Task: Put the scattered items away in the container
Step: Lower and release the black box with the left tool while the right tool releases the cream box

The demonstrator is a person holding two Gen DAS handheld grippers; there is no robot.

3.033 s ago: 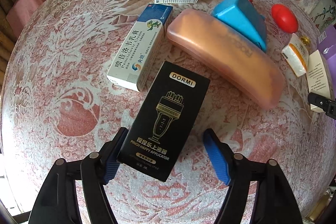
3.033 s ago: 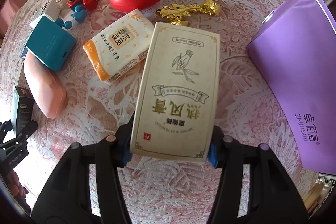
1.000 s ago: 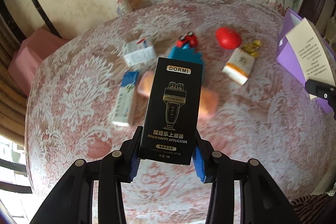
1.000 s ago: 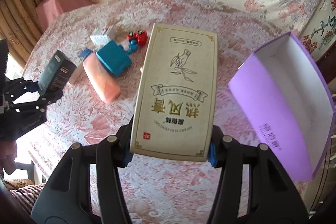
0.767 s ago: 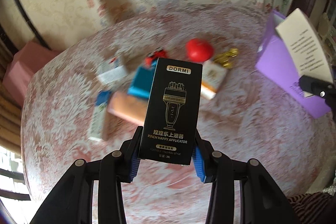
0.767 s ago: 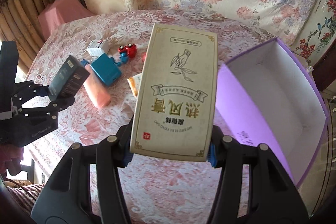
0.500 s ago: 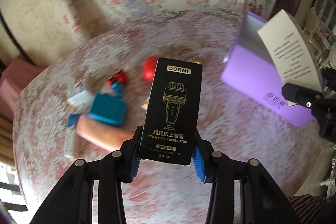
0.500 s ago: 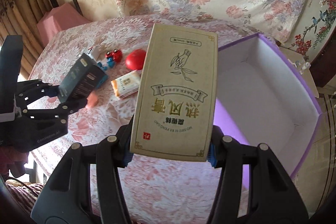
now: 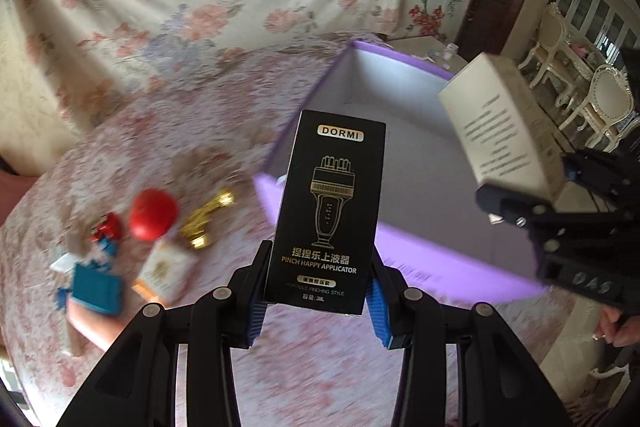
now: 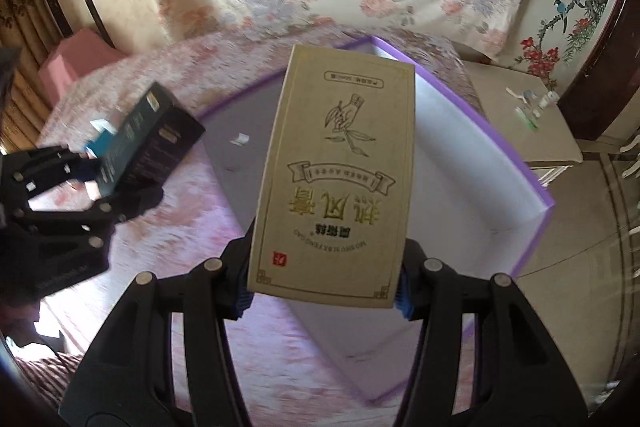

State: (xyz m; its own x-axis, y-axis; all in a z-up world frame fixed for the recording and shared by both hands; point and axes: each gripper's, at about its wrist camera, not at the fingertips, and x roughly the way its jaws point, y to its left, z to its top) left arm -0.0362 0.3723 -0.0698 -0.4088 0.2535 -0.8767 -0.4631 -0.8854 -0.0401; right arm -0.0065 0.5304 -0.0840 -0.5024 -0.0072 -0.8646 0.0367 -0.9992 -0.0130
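Observation:
My left gripper [image 9: 318, 311] is shut on a black DORMI box [image 9: 330, 211], held upright in the air in front of the open purple box [image 9: 400, 227]. My right gripper [image 10: 322, 291] is shut on a beige box with gold print [image 10: 336, 183], held over the purple box's white inside [image 10: 460, 167]. The right gripper with its beige box [image 9: 504, 131] also shows at the right of the left wrist view, over the container. The left gripper with the black box [image 10: 152, 143] shows at the left of the right wrist view.
On the pink lace tablecloth [image 9: 168, 131] lie a red egg-shaped thing [image 9: 154, 214], a gold trinket [image 9: 206, 217], a tissue pack [image 9: 164, 273], a teal box [image 9: 96, 289], a red toy car [image 9: 106, 227] and a peach case [image 9: 90, 323]. A side table [image 10: 520, 115] stands beyond the container.
Both grippers have swung to the right with their boxes, from over the scattered items to the purple box. The container's inside now fills both views. Both grips are unchanged.

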